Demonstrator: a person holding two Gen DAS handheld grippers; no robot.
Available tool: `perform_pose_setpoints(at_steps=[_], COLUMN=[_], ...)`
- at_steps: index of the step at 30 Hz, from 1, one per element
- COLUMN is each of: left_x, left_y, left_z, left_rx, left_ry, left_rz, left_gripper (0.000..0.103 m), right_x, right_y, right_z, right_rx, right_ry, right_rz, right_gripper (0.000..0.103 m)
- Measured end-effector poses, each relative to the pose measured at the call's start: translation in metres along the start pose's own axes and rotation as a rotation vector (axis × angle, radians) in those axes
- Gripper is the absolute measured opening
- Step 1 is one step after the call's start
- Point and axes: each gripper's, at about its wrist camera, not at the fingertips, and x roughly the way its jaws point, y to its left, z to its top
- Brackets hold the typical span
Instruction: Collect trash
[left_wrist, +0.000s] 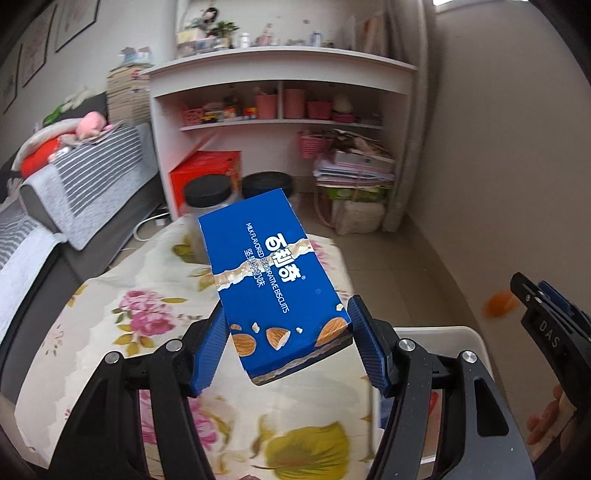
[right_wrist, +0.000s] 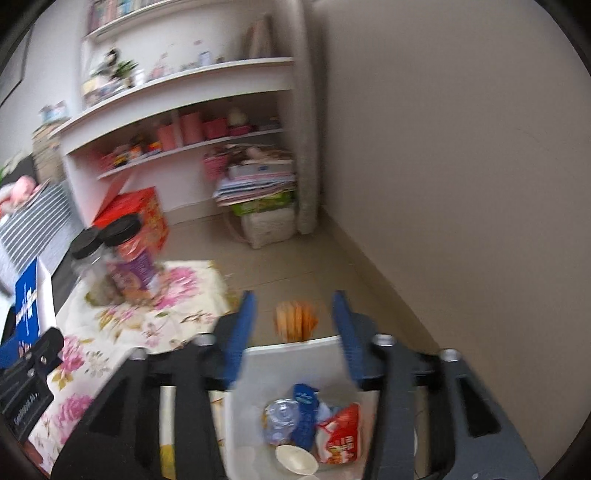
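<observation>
My left gripper: squeezing the blue biscuit box, up above the flowery cloth.
My right gripper: open wide, holding nothing, over the white bin.
Bin: has trash inside.

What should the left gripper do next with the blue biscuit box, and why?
Probably swing the left gripper rightward over the white bin and release. It clamps the blue biscuit box above the floral cloth, and the bin already holds trash.

Home: sofa (cluttered shelves)
</observation>
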Motion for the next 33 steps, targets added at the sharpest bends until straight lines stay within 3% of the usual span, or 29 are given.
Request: perform_pose_setpoints(at_steps=[4, 9, 18, 21, 24, 33], left_x=[0.002, 0.008, 0.019, 0.022, 0.022, -0.002], left_y=[-0.028, -0.061, -0.105, -0.116, -0.124, -0.09], left_z=[0.001, 0.0, 0.0, 0.0, -0.001, 0.005], left_rx=[0.027, 0.063, 0.095, 0.101, 0.121, 0.078], left_ry=[0.003, 0.014, 0.065, 0.095, 0.1, 0.02], left_rz=[-0.032, -0.068, -0.136, -0.16, -0.165, -0.094], left_gripper=[0.063, 0.063, 0.066, 0.079, 0.082, 0.091], right_x=[-0.005, -0.01, -0.025, -0.03, -0.033, -0.043], right_y=[-0.029, -0.065, -0.103, -0.109, -0.114, -0.094], right_z=[0.002, 0.003, 0.005, 0.006, 0.008, 0.013], right_rx=[0.068, 0.143, 0.222, 0.238, 0.245, 0.186], right_ry=[-0.024, -0.05, -0.095, -0.118, -0.128, -0.146], right_rz=[-0.056, -0.12, -0.199, -0.229, -0.247, -0.218], right_gripper=[0.072, 0.085, 0.093, 0.096, 0.096, 0.096])
